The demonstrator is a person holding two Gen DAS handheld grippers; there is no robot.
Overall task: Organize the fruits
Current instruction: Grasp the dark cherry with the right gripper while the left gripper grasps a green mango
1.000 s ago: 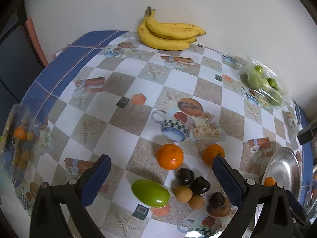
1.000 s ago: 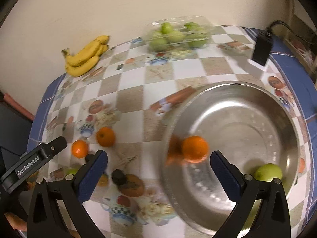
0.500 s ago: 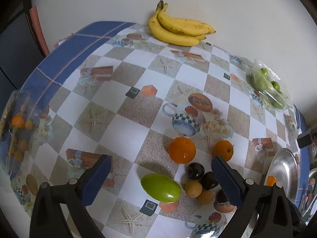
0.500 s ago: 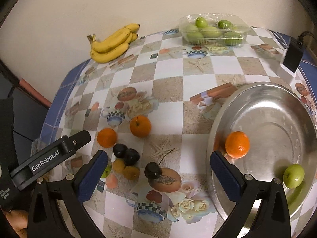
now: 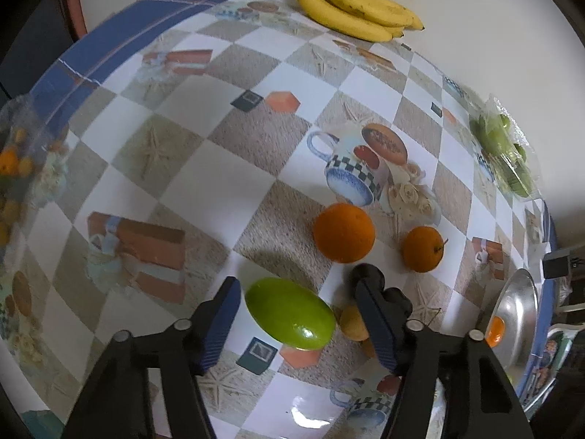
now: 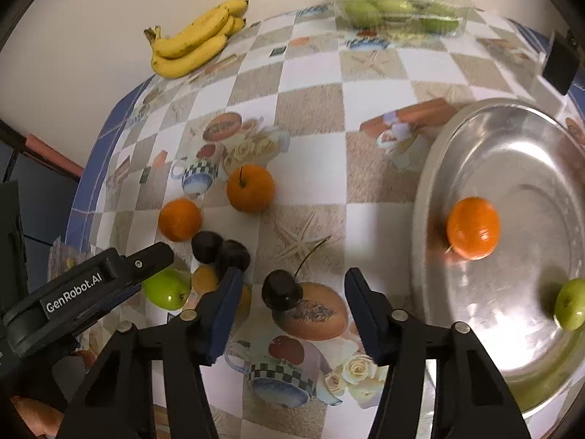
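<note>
I log: green mango (image 5: 289,313), yellow bananas (image 6: 193,38), orange tangerine (image 6: 473,227) on silver tray (image 6: 530,168); bench (image 6: 310,117) checkered beige-white, blue-edged.

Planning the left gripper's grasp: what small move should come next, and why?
Probably close the left gripper on the green fruit: the open jaws already flank it on the table, and the metal tray so far holds only two fruits.

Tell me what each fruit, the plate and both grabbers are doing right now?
left gripper: open, fingers either side of the green mango, not gripping.
green mango: lying on the table.
right gripper: open, empty, above the dark cherry.
dark cherry: on the table.
metal plate: holds two fruits.
orange: in the plate.
green apple: in the plate.
bananas: untouched, by the wall.
</note>
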